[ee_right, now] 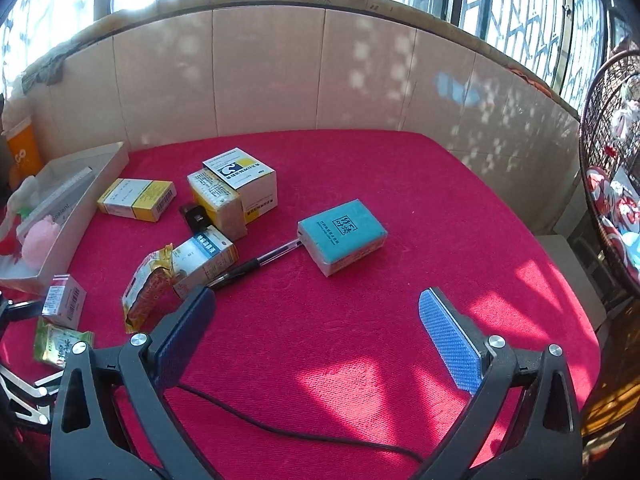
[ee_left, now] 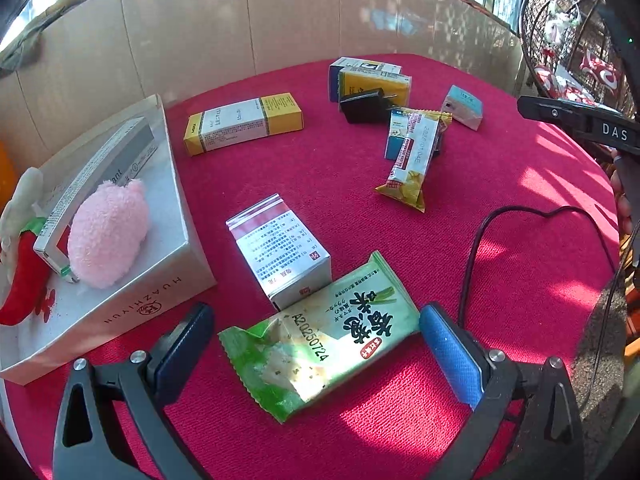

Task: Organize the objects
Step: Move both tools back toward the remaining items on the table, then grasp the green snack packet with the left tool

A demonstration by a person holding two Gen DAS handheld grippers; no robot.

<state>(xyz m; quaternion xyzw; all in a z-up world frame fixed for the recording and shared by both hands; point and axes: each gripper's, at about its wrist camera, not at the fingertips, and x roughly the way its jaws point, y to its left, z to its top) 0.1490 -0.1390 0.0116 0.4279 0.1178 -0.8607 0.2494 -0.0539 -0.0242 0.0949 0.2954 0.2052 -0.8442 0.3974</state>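
Observation:
My left gripper (ee_left: 316, 332) is open around a green snack packet (ee_left: 320, 336) that lies flat on the red cloth (ee_left: 520, 280); the fingers stand apart from it. A white medicine box (ee_left: 282, 250) touches the packet's far side. A grey tray (ee_left: 132, 304) at the left holds a pink plush (ee_left: 108, 232), a red plush and a long box. My right gripper (ee_right: 316, 320) is open and empty over bare cloth, with a teal box (ee_right: 342, 236) beyond it. The green packet (ee_right: 60, 344) shows at the far left of the right wrist view.
Several boxes lie on the cloth: a yellow-white one (ee_left: 244, 122), a stacked pair (ee_right: 232, 192), a yellow snack bar (ee_left: 412, 160), a black charger (ee_left: 366, 106) and a pen (ee_right: 256, 262). A black cable (ee_right: 280, 428) runs under my right gripper. A cardboard wall (ee_right: 264, 72) rings the back.

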